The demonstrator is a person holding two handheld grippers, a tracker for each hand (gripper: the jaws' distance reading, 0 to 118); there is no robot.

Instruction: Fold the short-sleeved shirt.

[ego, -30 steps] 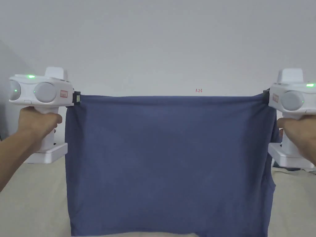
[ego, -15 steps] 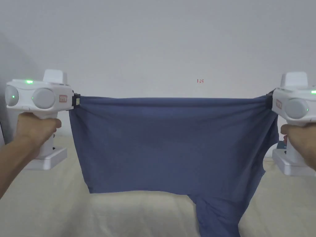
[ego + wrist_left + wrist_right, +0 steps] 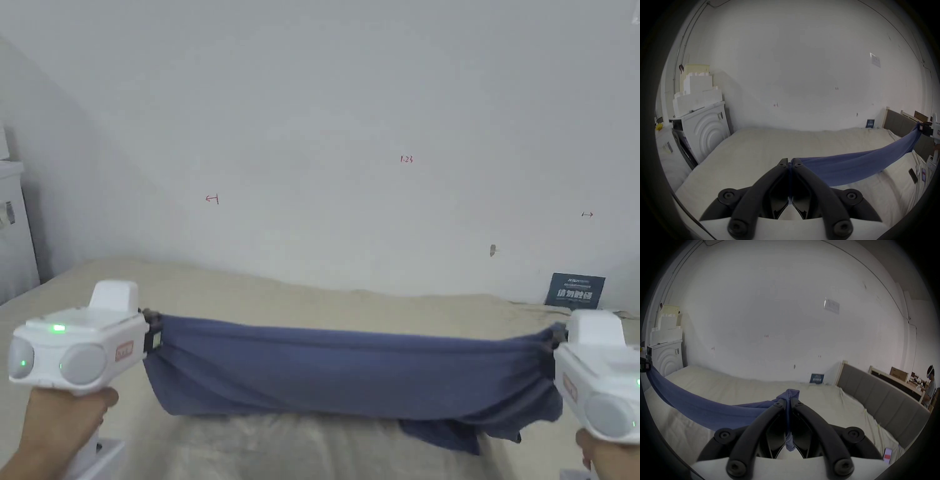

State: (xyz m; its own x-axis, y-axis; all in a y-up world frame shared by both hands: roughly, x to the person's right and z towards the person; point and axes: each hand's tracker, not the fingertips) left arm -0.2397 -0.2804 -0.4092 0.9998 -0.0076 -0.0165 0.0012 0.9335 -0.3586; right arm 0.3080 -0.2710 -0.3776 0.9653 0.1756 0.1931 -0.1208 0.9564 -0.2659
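Note:
The blue short-sleeved shirt [image 3: 350, 375] is stretched sideways between my two grippers, low over the cream bed [image 3: 325, 450]. Its lower part lies bunched on the sheet, with a fold trailing at the right. My left gripper [image 3: 152, 336] is shut on the shirt's left end, its black jaws pressed together on the cloth [image 3: 790, 164]. At the right, my right gripper [image 3: 556, 340] is shut on the other end, and a tuft of blue cloth [image 3: 791, 394] sticks out past its jaws. From each gripper view the shirt [image 3: 851, 164] [image 3: 701, 407] runs off toward the other gripper.
A white wall stands behind the bed. White appliance [image 3: 705, 131] with foam blocks stacked on top stands left of the bed. A grey padded headboard [image 3: 883, 395] runs along the right. A dark card [image 3: 574, 290] leans on the wall. Phones [image 3: 923, 173] lie on the sheet at right. A person [image 3: 930, 382] sits far right.
Both grippers have come down from chest height to just above the bed, still holding the shirt. The hanging shirt has been lowered, so its bottom now rests gathered on the sheet.

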